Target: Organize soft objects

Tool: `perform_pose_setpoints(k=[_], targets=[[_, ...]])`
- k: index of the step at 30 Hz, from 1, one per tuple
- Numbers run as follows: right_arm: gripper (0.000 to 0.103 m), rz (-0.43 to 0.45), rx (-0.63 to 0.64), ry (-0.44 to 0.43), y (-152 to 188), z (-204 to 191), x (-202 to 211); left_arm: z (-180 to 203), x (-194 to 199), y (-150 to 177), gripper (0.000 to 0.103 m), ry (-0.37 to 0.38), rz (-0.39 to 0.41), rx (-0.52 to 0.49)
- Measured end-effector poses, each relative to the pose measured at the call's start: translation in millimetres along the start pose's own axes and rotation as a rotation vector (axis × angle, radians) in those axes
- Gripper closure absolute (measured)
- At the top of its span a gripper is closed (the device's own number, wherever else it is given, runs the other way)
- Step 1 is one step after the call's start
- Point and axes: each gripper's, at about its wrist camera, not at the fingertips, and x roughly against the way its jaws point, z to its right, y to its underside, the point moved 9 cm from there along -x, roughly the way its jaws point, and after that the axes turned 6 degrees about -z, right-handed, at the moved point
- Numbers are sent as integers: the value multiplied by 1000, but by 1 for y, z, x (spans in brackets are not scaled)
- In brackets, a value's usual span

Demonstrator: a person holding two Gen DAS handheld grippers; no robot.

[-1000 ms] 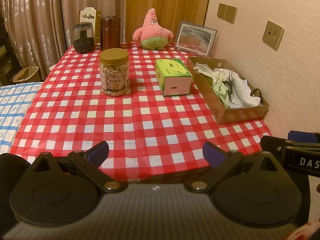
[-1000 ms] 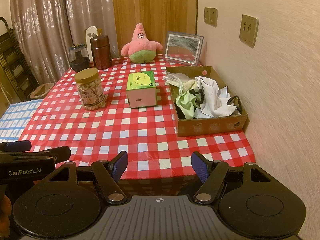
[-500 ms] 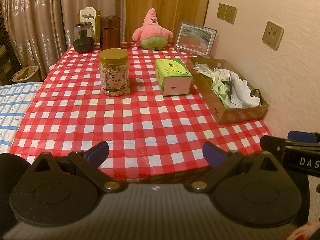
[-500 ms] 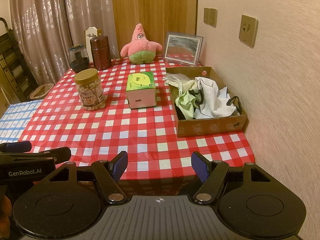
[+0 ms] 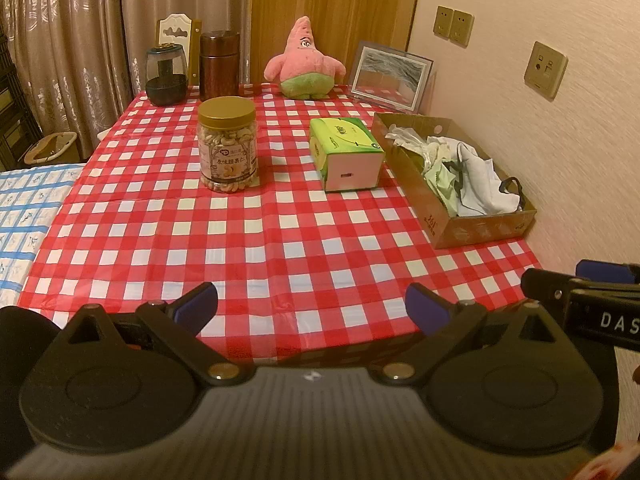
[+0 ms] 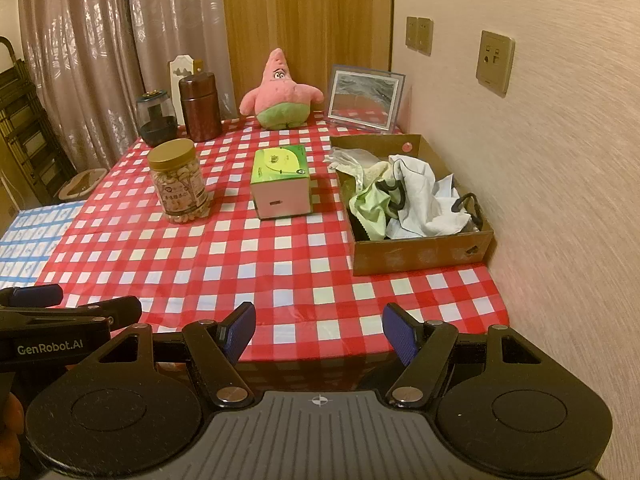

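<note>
A pink and green starfish plush (image 5: 304, 65) (image 6: 280, 94) sits upright at the far edge of the red checked table (image 5: 280, 240) (image 6: 280, 264). A cardboard box (image 5: 476, 228) (image 6: 420, 254) by the right wall holds crumpled white and green cloths (image 5: 468, 172) (image 6: 404, 198). My left gripper (image 5: 312, 310) is open and empty at the table's near edge. My right gripper (image 6: 320, 330) is open and empty at the near edge, to the right of the left one.
A green tissue box (image 5: 346, 152) (image 6: 281, 186) and a jar of nuts (image 5: 228, 146) (image 6: 179, 180) stand mid-table. A brown canister (image 5: 219, 65), a dark glass jar (image 5: 166, 74) and a framed picture (image 5: 390, 76) stand at the back. The wall runs along the right.
</note>
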Motion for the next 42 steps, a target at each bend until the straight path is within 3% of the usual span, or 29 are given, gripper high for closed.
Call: perform_pose_setpoints(k=[42], targets=[[33, 3, -2, 2, -4, 1, 1, 2, -1, 0, 3, 1, -3, 4]])
